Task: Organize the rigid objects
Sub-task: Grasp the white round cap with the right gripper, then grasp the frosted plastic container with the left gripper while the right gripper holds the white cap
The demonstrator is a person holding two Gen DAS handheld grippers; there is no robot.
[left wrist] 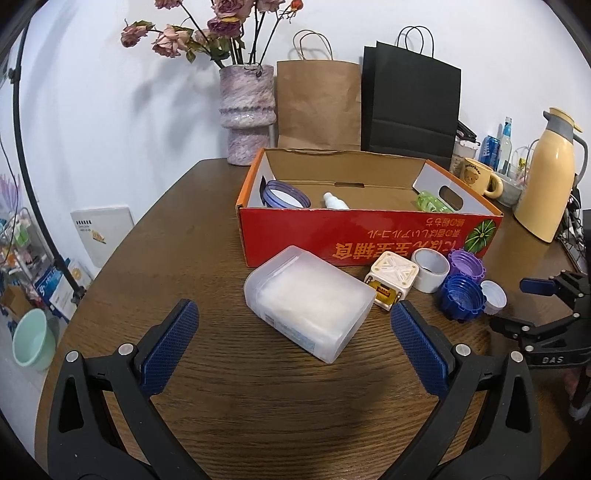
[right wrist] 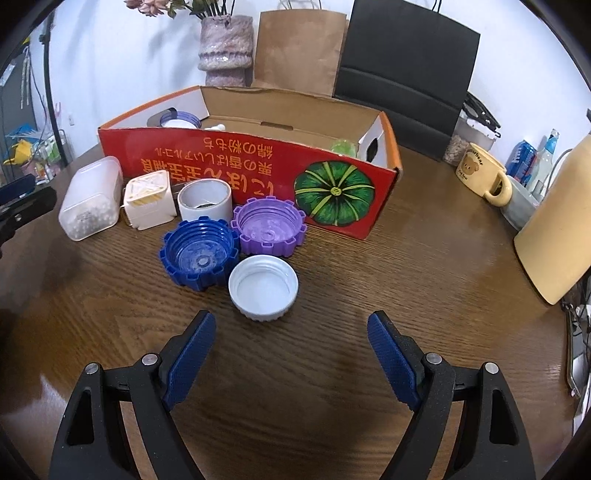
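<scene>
In the right wrist view the red box [right wrist: 236,166] wall hides most of the purple-rimmed lid [right wrist: 180,120], white bottle [right wrist: 216,127] and green item [right wrist: 343,147] inside; the yellow thermos [right wrist: 561,229] is cut off at the edge; the dried flowers [right wrist: 155,6] are cropped at the top.

The tabletop [right wrist: 332,369] is dark wood with a visible grain and a soft sheen. The red box [right wrist: 258,166] is printed cardboard, raw brown inside. The frosted container [left wrist: 308,301] looks like cloudy, smooth plastic. The blue cap [right wrist: 199,254], purple cap [right wrist: 269,230] and white cap [right wrist: 263,287] are ridged plastic. The fingers [right wrist: 192,354] carry blue, finely textured pads on matt black arms with small metal pins.
</scene>
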